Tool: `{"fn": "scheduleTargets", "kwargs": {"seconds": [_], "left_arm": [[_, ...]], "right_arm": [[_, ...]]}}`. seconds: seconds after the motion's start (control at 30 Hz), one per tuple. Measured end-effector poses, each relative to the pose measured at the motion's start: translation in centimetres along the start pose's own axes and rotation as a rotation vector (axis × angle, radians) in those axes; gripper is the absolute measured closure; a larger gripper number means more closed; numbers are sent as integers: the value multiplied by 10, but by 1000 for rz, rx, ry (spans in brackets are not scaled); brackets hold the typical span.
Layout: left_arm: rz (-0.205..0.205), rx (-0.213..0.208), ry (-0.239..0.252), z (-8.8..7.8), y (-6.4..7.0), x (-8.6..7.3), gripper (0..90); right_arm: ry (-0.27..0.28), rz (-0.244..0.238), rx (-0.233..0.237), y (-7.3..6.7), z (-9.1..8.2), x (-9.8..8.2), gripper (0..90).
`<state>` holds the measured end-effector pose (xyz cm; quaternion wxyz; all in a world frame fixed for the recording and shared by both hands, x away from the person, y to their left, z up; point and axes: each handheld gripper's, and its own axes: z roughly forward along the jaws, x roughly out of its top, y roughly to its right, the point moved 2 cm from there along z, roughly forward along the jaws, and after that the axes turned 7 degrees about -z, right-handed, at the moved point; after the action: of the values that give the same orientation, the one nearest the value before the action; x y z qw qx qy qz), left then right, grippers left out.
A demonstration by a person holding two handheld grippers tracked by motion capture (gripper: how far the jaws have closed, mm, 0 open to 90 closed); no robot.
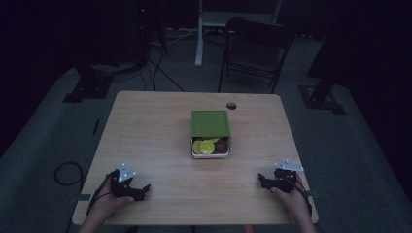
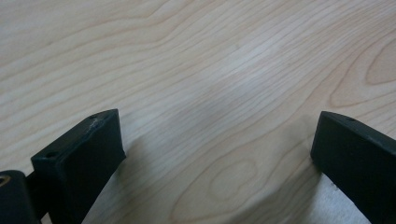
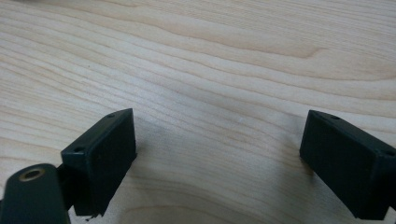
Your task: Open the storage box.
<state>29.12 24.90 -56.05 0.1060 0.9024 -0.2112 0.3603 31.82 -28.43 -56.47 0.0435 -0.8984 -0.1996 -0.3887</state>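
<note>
A wooden table [image 1: 160,145] stands in a very dim room, and the darkness swallows most detail in the high view. Near its middle, a little toward the far side, sits a small box [image 1: 211,154] with a green lid [image 1: 210,123] slid or tipped back so that its near part is uncovered. Inside lie round yellow-green pieces [image 1: 203,146] and something reddish-brown [image 1: 222,144] at the right — what they are is too small and dark to tell, and the lid hides the rest of the box.

The left gripper [image 1: 138,189] rests on the near left part of the table, held in a hand [image 1: 108,201] whose forearm is cut off by the bottom edge. The right gripper [image 1: 265,180] lies at the near right, likewise held in a hand [image 1: 294,198]. Both are well apart from the box, and both point inward toward the table's middle.

In the left gripper view its two black jaws stand wide apart with only bare wood grain between them — nothing gripped. The right gripper view shows the same: jaws spread, bare tabletop between, the jaw tips partly cut off by the frame edge.

Behind the table, a folding chair [image 1: 252,51] and a stand's white post [image 1: 199,34] are barely made out in the gloom.
</note>
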Motion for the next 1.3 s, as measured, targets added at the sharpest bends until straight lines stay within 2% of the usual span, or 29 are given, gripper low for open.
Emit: {"fn": "scheduleTargets", "kwargs": {"seconds": [0.07,0.17,0.37,0.83,1.3], "left_arm": [[19,-13,2,2,4,2,26],[57,-8,11,4,9,6,26],[106,-1,35,5,20,18,49],[229,-12,44,20,48,38,49],[346,-46,84,34,81,54,49]], "right_arm": [[0,0,0,0,0,0,102],[0,-1,0,0,0,0,102],[0,0,0,0,0,0,102],[0,0,0,0,0,0,102],[0,0,0,0,0,0,102]]}}
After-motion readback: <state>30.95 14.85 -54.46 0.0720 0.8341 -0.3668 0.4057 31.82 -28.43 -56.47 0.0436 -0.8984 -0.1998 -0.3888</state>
